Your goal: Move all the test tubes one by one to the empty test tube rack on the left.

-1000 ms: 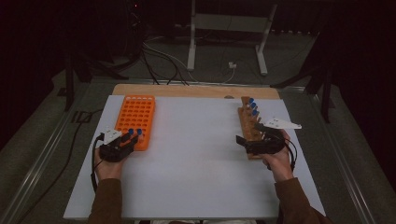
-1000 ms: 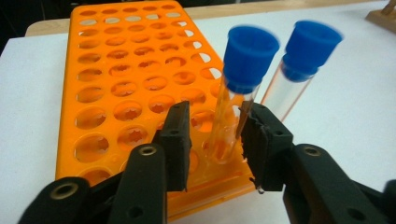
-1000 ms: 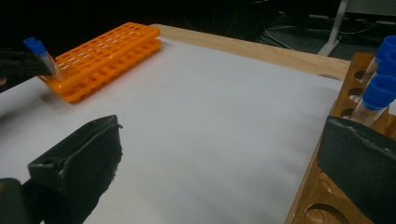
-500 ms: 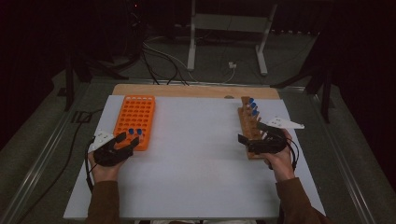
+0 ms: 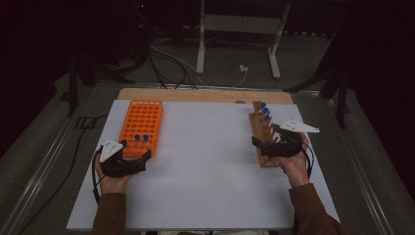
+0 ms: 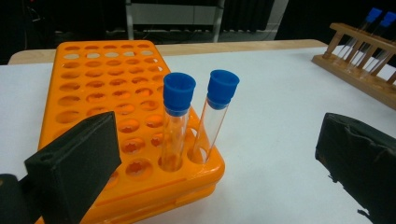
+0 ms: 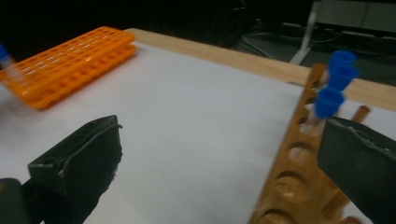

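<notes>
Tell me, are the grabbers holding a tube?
No. The left gripper has just been opening, its jaws clear of both blue-capped tubes in the orange rack. The right gripper is open too.

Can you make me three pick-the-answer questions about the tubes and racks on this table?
1. Where do the two blue-capped tubes in the orange rack stand?
A. in its nearest row of holes
B. in its far corner
C. lying on top of it

2. How many blue-capped tubes stand in the wooden rack?
A. one
B. three
C. six

3. How is the left hand-held gripper?
A. shut on a tube
C. shut on the rack
B. open, holding nothing

Answers:
1. A: the left gripper view shows both tubes upright in holes at the rack's near edge.
2. B: the high view and the right gripper view show three blue caps at that rack's far end.
3. B: its black jaws stand wide apart, having just been opening, with the tubes beyond them untouched.
</notes>
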